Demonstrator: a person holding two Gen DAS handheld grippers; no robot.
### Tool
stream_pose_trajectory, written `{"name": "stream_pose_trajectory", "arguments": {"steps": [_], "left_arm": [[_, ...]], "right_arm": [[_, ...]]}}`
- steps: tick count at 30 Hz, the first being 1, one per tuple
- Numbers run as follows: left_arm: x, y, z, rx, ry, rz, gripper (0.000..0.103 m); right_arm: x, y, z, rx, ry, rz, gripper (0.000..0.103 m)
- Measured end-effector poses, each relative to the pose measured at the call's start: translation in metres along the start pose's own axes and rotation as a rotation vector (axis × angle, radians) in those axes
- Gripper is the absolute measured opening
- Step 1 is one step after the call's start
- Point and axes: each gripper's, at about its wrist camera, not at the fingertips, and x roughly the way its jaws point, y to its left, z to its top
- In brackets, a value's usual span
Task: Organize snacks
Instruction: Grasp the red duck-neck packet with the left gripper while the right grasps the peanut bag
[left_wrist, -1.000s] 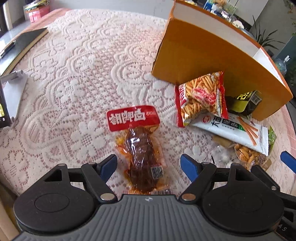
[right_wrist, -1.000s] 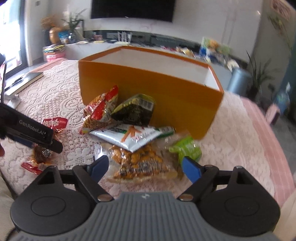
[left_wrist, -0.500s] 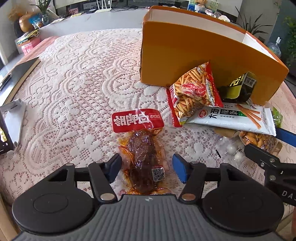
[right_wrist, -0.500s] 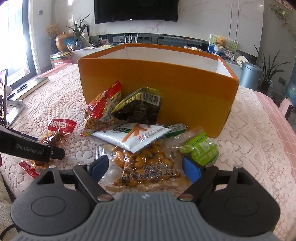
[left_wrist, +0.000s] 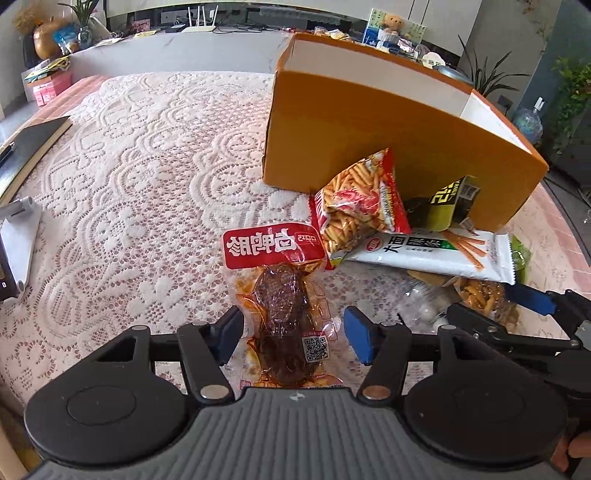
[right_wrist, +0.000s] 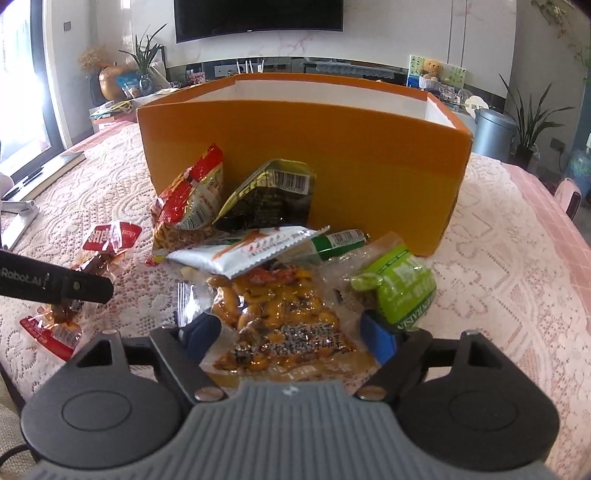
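The clear pack of dark braised meat with the red label (left_wrist: 286, 295) lies flat on the white lace tablecloth (left_wrist: 129, 177), a little way in front of the tall orange cardboard box (left_wrist: 369, 147), and its near end sits right between your left gripper (left_wrist: 293, 338) pads; the blue pads stand apart on each side of it, they have just been closing in, and they do not press it yet; squeeze slowly and evenly so the slippery film does not slide out, and catch the thick meaty part, not only the thin edge.

Your right gripper (right_wrist: 291, 338) is over the clear bag of golden glazed nuts (right_wrist: 280, 314); its jaws have just been closing too, but they are apart and not pinching; the left pad looks very near a bit of crinkly clear wrapper (right_wrist: 184, 299), though it is hard to tell if it touches; the right pad sits just beside the small green raisin pack (right_wrist: 399, 288), so keep from grabbing that one by mistake.

The white long packet (right_wrist: 240, 251) lies on the top end of the nut bag; lift gently, or it may drag along; then carry each pack up over the box rim and let go inside.
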Motion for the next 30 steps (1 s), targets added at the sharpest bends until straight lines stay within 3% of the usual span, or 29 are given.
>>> {"name": "stream_pose_trajectory", "arguments": {"steps": [3,13,14,21,30], "left_arm": [[-0.005,-0.002,0.001,-0.005,-0.008,-0.008,0.068],[-0.026,-0.012,0.000,0.011,-0.046,-0.041,0.068],[-0.026,-0.013,0.000,0.015,-0.046,-0.042,0.068],[-0.036,-0.022,-0.005,0.038,-0.038,-0.060,0.068],[-0.050,-0.028,-0.009,0.049,-0.051,-0.086,0.068]], "right_arm": [[-0.003,0.002,0.000,-0.026,-0.006,-0.010,0.071],[-0.016,0.005,-0.005,-0.034,0.053,-0.056,0.068],[-0.018,0.005,-0.005,-0.029,0.063,-0.057,0.044],[-0.042,0.010,-0.001,-0.035,0.075,-0.078,0.027],[-0.069,0.001,0.003,0.016,0.071,-0.059,0.026]]}}
